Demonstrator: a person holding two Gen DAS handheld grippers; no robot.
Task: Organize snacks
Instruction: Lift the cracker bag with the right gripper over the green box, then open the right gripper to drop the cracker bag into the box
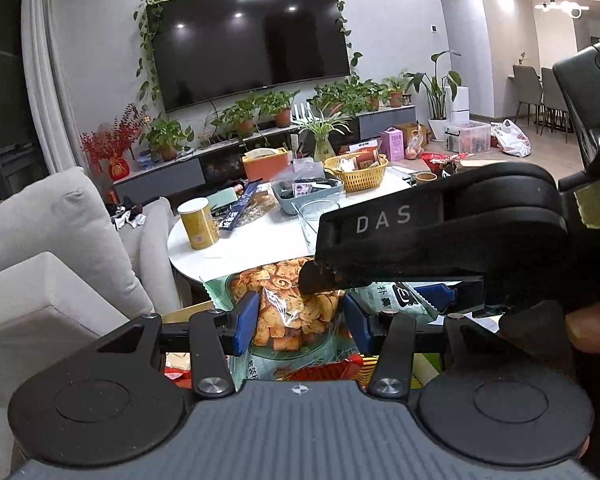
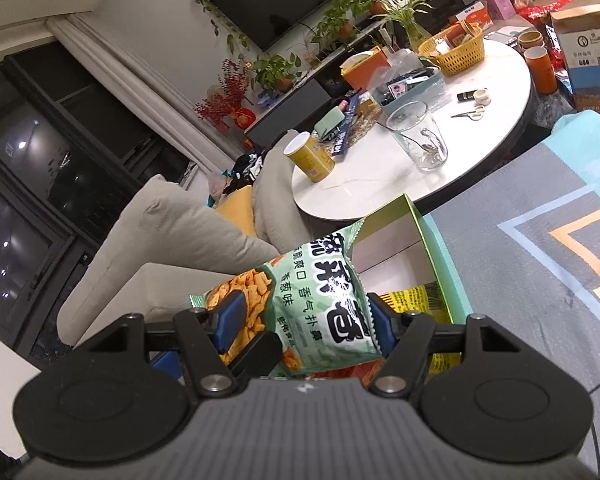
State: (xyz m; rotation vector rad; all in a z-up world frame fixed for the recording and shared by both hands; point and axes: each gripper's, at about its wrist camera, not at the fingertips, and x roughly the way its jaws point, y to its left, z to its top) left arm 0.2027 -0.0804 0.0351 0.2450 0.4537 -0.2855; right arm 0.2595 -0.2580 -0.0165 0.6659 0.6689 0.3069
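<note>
One snack bag (image 2: pixel 320 304), pale green with printed orange crackers and a clear window, is held in the air above an open green box (image 2: pixel 428 248), near the round white surface (image 2: pixel 480 128). Both grippers grip it: the left gripper (image 1: pixel 300 322) has its blue fingers (image 1: pixel 246 320) clamped on the window, and the right gripper (image 2: pixel 304 326) is clamped on the printed side. On the surface stand one yellow can (image 2: pixel 310 156), one glass (image 2: pixel 418 134) and one yellow basket (image 2: pixel 456 50). The right tool blocks much of the left camera's right side.

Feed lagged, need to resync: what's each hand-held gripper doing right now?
Left hand-held gripper: shut on the green snack bag.
Right hand-held gripper: shut on the same green snack bag.
</note>
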